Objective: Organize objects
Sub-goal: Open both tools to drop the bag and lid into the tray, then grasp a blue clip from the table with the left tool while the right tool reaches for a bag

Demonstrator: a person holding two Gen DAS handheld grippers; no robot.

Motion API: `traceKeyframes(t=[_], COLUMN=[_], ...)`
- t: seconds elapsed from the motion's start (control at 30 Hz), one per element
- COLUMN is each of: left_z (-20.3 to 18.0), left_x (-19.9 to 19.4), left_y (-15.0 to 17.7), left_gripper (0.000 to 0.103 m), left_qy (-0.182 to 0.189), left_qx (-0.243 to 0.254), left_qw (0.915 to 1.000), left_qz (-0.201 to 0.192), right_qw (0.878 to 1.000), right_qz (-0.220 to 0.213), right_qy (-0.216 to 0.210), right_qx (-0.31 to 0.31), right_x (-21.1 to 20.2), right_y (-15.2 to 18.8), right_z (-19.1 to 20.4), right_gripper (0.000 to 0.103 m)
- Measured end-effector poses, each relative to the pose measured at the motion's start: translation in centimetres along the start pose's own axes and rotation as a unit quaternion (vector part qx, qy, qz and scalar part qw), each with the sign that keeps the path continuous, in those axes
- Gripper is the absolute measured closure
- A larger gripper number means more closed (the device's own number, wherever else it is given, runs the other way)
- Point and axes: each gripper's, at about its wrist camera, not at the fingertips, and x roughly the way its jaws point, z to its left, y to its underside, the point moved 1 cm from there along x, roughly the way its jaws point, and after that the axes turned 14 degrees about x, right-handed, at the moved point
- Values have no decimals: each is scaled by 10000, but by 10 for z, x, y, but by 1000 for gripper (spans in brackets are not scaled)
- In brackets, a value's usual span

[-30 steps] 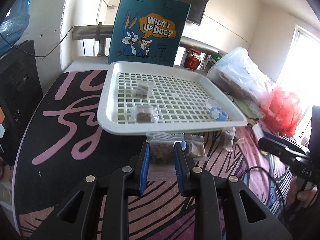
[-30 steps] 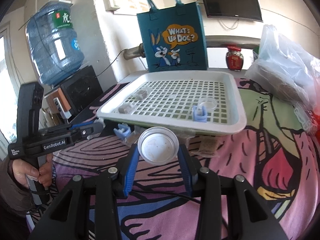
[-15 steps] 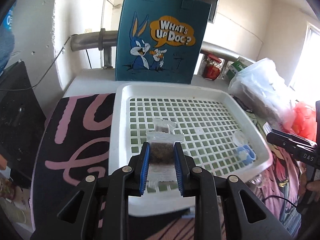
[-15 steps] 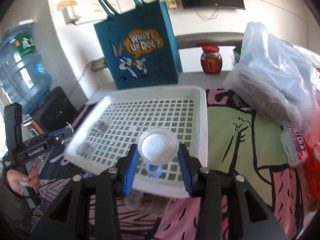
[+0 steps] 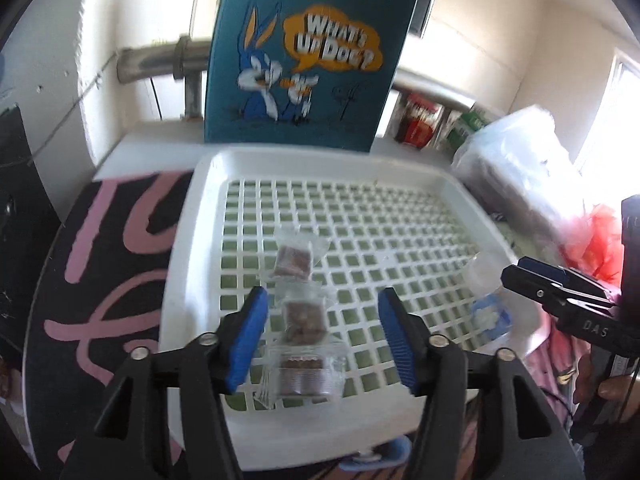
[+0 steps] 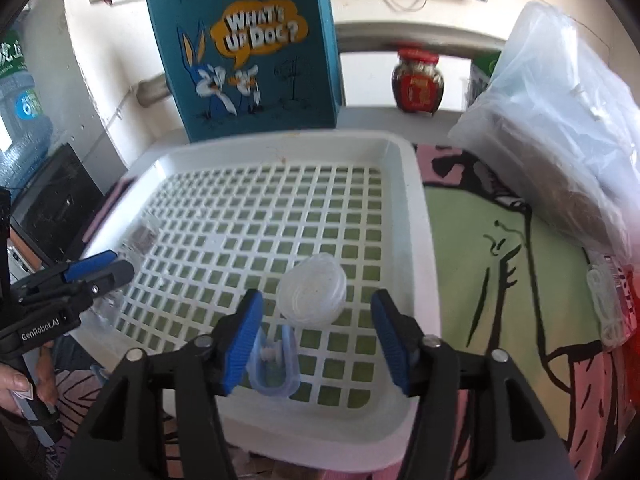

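A white slotted tray (image 5: 188, 264) (image 6: 424, 248) lies under both grippers. My left gripper (image 5: 322, 336) hangs over its near left part, jaws opening and clear of everything. Below and between them lies a clear-wrapped brown snack packet (image 5: 302, 372), with two more packets (image 5: 304, 316) (image 5: 294, 260) in a line beyond it. My right gripper (image 6: 316, 340) is over the near right part, jaws also opening. A clear round cup (image 6: 312, 294) rests on the tray just ahead of them, untouched. A blue clip (image 6: 274, 364) lies by the left pad.
A teal cartoon tote bag (image 6: 248, 48) stands behind the tray. A red-lidded jar (image 6: 418, 80) and a big plastic bag (image 6: 560, 128) sit to the back right. A water jug (image 6: 20, 100) and a black box (image 6: 48, 200) are to the left. A hand (image 6: 16, 388) holds the left gripper.
Both grippers moved forward from the cloth to above the tray. The left one opened and dropped its packet onto the tray; the right one opened and released the clear cup.
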Motion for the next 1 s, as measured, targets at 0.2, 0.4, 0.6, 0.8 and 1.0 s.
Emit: traceKeyframes(t=[0.2, 0.4, 0.6, 0.8, 1.0], left_z=[-1, -18, -33, -34, -39], left_x=[-96, -133, -99, -55, -35], left_y=[-4, 24, 63, 81, 76], left_gripper=[15, 5, 5, 5, 5], left_qy=[-121, -158, -23, -257, -182], left_qx=[-88, 417, 631, 544, 534], left_qw=[9900, 9860, 9959, 9979, 9976], left_qz=[-1400, -1606, -653, 218, 400], right_qw=[9882, 9762, 9918, 9976, 9973], right_qz=[-1118, -1804, -965, -49, 54], right_qy=[-1034, -1154, -506, -78, 246], right_qx=[134, -335, -661, -680, -689], right_x=[-104, -167, -124, -68, -49], right_y=[2, 36, 69, 89, 90], right_z=[-7, -10, -10, -13, -9], right_gripper=[40, 28, 28, 39, 45])
